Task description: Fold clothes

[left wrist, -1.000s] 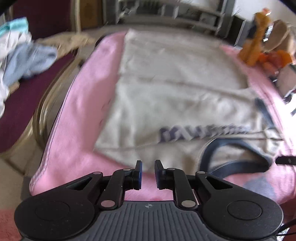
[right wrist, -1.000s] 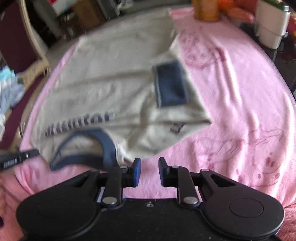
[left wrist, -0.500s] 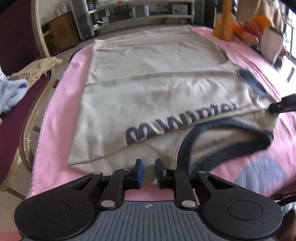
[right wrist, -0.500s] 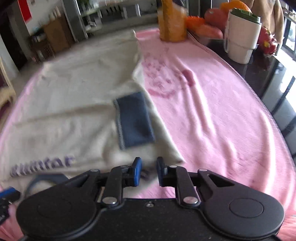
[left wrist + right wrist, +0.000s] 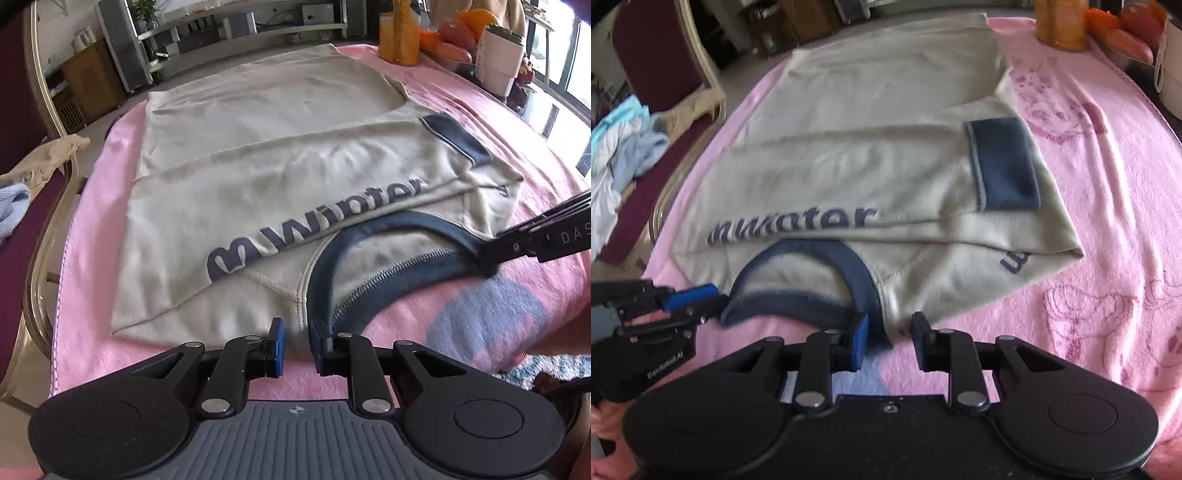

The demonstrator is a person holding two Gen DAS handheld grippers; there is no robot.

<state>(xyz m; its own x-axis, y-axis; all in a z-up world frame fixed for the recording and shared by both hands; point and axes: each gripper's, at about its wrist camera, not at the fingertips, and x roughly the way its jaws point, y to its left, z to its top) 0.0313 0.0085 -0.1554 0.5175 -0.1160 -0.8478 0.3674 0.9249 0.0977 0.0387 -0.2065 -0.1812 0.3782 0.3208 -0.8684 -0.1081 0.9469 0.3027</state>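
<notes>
A cream sweatshirt [image 5: 258, 177] lies sleeves-folded on a pink blanket [image 5: 1108, 184]. Both the left gripper [image 5: 295, 341] and right gripper [image 5: 888, 341], part-open (holding nothing), flank its navy collar [image 5: 864, 280], likely next pinching the shoulders to fold.

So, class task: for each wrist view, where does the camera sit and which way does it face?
Left wrist: sits behind the left claw at the near edge, looking forward across the beige sweatshirt; the right claw reaches in from the right.
Right wrist: sits behind the right claw, facing the same way over the sweatshirt; the left claw shows at left.
Shared: the navy collar, the sleeve cuff and the pink blanket.
</notes>
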